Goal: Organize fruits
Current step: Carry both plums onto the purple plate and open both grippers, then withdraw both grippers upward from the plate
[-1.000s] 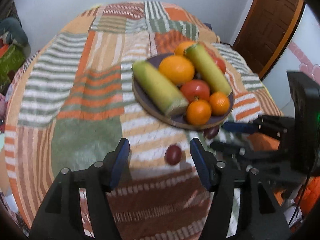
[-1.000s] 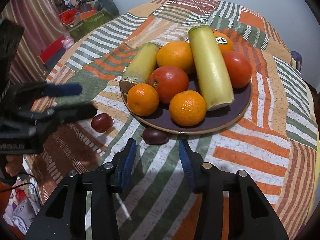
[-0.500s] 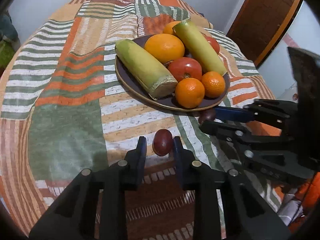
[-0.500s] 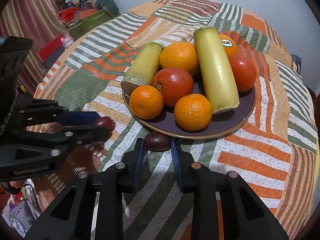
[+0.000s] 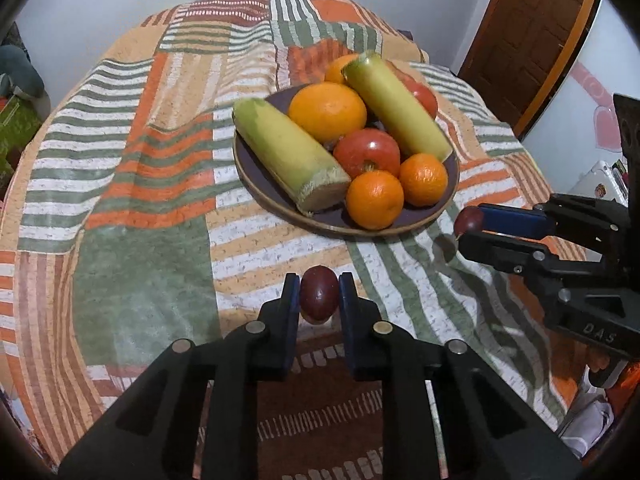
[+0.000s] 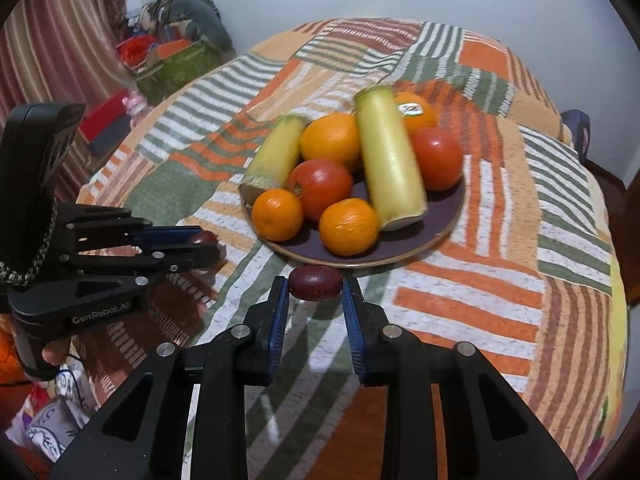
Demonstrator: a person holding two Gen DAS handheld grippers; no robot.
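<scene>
Since the earlier frames both grippers have closed in: the left gripper (image 5: 319,300), whose jaws have just been closing, now clamps one dark red plum (image 5: 318,299), and the right gripper (image 6: 315,285) pinches the other plum (image 6: 315,277) lengthwise. We judge each is held at the fingertips so it can be lifted over to the plate (image 5: 276,200) with the other fruit. Relative to the plate, the left plum hangs just off its near rim; the right one sits almost against that rim, above the striped cloth on the bench (image 6: 472,296).

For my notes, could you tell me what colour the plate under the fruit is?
Dark purple round plate with a tan rim, clearest in the right wrist view.
</scene>
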